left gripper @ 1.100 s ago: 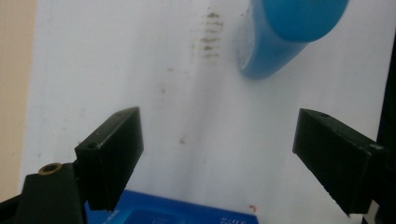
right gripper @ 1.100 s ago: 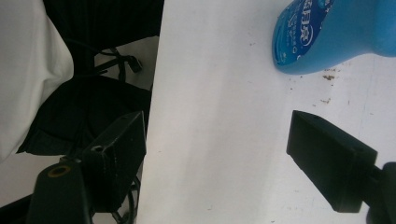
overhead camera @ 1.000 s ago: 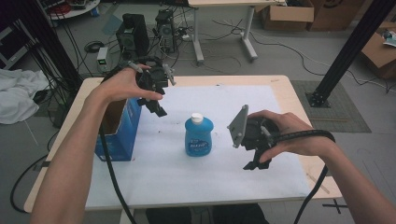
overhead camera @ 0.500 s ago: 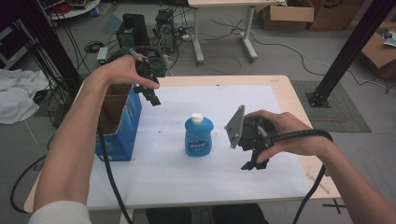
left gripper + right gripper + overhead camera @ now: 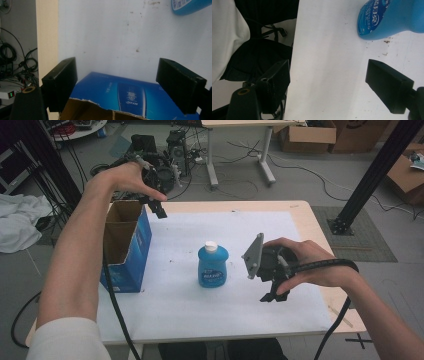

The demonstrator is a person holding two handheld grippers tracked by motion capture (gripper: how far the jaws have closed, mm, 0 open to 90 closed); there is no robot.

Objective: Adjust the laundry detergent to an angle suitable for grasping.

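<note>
Blue bottle (image 5: 213, 266) with white cap (image 5: 211, 246) stands upright mid-tabletop, just left of the right tool (image 5: 272, 295) and apart from it. Its label carries white writing, Chinese characters, too blurred to read; the right gripper view catches part of that label (image 5: 374, 15) at top right, ahead of the jaws.

Right tool (image 5: 329, 85): jaws wide apart, nothing between them, pointing down at the white sheet (image 5: 240, 235) near the tabletop's front edge. Grey three-cornered plate (image 5: 253, 254) on top faces the bottle.

Left tool (image 5: 159, 210): jaws wide apart, empty, held above the far right corner of the open blue carton (image 5: 125, 250). In the left gripper view the carton (image 5: 130, 95) lies directly below and between the jaws, its torn cardboard rim at bottom; white print on its blue side is unreadable. Bottle is well off from this tool, toward the person.

Wooden tabletop (image 5: 320, 235) edge shows past the sheet.
</note>
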